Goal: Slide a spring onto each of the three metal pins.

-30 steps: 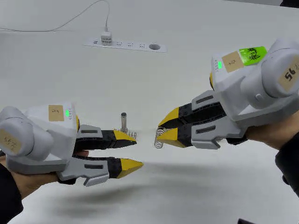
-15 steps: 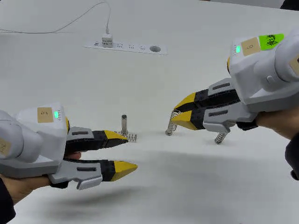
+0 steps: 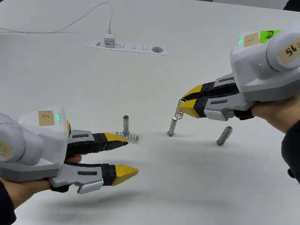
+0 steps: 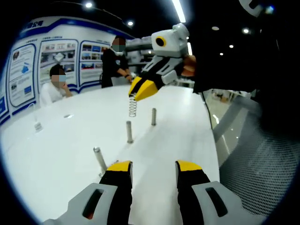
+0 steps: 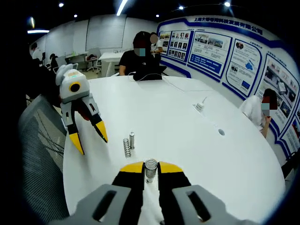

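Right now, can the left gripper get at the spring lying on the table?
Probably yes. The left gripper is open and empty, and the spring lies just ahead of its jaws, beside a pin, with nothing between them.

Steel spring [image 3: 179, 111] at upright pin [image 3: 173, 127] top

The table [image 3: 65, 89] bears a strip [image 3: 126, 46] at 12 o'clock. Left pin [image 3: 125, 123], mid pin [image 3: 172, 128], right pin [image 3: 228, 129] stand central; spring [image 3: 127, 137] at left pin's 5 o'clock.
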Available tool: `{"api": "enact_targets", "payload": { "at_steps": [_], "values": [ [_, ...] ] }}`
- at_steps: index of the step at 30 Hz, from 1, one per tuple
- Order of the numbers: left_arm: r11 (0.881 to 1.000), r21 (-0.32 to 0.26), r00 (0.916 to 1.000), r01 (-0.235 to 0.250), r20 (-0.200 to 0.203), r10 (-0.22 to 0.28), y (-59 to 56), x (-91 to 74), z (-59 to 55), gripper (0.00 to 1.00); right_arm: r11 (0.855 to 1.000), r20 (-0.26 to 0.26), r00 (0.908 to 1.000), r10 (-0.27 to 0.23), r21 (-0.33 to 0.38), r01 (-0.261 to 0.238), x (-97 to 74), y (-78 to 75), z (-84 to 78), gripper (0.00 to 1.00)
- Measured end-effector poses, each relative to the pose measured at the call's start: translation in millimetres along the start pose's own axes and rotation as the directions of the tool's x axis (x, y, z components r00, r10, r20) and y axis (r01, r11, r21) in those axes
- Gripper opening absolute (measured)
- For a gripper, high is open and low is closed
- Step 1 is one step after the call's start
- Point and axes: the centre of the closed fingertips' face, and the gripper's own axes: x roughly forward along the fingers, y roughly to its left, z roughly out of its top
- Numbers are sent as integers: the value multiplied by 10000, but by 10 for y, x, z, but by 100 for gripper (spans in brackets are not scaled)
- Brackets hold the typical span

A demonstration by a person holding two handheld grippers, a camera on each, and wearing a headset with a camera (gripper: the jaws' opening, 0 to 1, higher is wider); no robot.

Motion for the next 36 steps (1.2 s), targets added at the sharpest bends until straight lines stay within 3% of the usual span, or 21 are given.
{"api": "enact_targets", "payload": {
  "at_steps": [9, 36],
  "values": [
    [10000, -52, 10000, -13, -21, 13, 11, -11, -20, 38, 9995, 29, 10000, -5, 310, 4, 88, -49, -36, 12],
    [9999, -126, 9999, 16, -107, -17, 10, 4, -67, 37, 9973, -315, 9993, 193, 714, -170, 334, -6, -287, 12]
  ]
}}
